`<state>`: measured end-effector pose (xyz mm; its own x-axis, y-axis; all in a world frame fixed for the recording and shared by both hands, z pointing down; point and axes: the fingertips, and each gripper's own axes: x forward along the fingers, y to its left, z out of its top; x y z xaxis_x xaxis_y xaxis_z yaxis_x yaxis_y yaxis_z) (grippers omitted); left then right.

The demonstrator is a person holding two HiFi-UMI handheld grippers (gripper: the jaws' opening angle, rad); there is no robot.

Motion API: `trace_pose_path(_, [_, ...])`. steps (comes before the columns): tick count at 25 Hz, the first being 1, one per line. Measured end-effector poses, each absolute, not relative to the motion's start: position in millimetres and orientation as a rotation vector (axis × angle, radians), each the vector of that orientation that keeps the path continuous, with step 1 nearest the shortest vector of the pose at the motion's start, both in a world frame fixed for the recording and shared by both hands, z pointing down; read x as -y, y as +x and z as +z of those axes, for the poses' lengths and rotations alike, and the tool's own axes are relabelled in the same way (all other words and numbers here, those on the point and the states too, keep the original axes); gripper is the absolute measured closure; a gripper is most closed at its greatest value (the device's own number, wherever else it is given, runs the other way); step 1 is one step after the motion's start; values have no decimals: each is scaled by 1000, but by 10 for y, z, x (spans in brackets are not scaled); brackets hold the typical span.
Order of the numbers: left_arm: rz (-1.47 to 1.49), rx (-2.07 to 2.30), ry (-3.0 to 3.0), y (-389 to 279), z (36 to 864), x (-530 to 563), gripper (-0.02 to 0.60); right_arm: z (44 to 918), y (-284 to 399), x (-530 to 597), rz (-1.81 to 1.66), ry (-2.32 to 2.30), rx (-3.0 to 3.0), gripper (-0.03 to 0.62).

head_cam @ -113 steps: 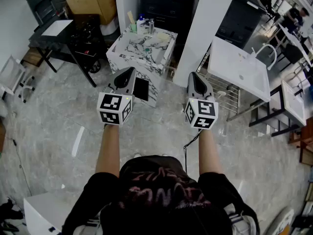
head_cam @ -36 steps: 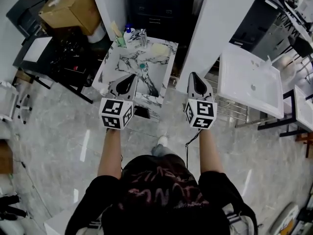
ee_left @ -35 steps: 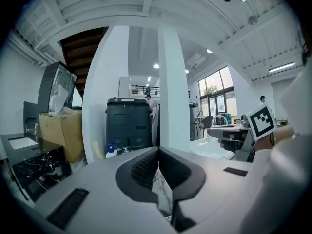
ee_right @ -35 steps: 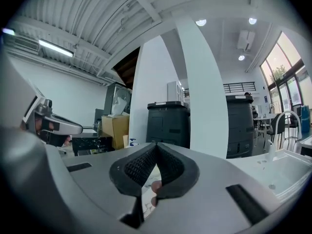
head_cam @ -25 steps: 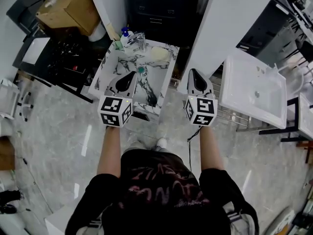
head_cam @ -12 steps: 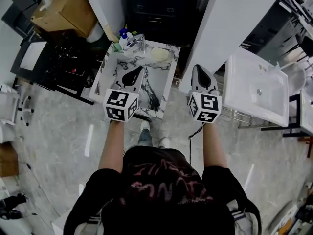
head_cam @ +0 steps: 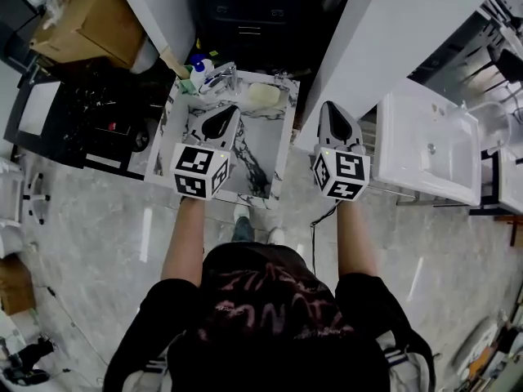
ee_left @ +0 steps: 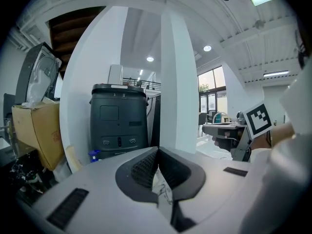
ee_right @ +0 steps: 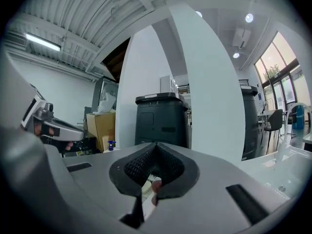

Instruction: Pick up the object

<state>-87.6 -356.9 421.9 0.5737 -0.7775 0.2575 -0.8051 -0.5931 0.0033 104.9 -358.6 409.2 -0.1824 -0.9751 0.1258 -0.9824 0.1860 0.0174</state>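
Two grippers reach forward from the person's hands in the head view, each with its marker cube nearest the body. The left gripper [head_cam: 232,113] hangs over the marble-patterned basin [head_cam: 270,149]. Its own view shows its jaws pressed together at the tips with nothing between them. The right gripper [head_cam: 330,107] is at three o'clock of the left one, past the basin's right rim and in front of a white pillar [head_cam: 392,31]. Its jaws also meet at the tips and grip nothing. The pale yellow object [head_cam: 263,94], perhaps a sponge or a bar of soap, lies on the basin's back ledge, at about one o'clock from the left gripper's tip and apart from it. A chrome faucet [head_cam: 219,76] stands on the same ledge at eleven o'clock from that tip, with a blue-capped bottle [head_cam: 198,64] just beside it. A cardboard box [head_cam: 82,23] sits at ten o'clock of the basin, and a white sink [head_cam: 425,149] lies at three o'clock.
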Motion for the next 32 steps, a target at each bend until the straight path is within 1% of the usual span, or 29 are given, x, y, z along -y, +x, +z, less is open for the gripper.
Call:
trace_pose_path(7, [349,1328,2688,-901,4278,3913,566,4151,1071,3836,97,1971,2298,579])
trace_pose_path(26, [358,1230,2777,-509,4276,4485,566,4130,1193,4254,92,2032,2269,579])
trace_pose_path(32, [427,1171,2788,-379,4477,4639,566,4192,1258,4332,108,2035,2260,579])
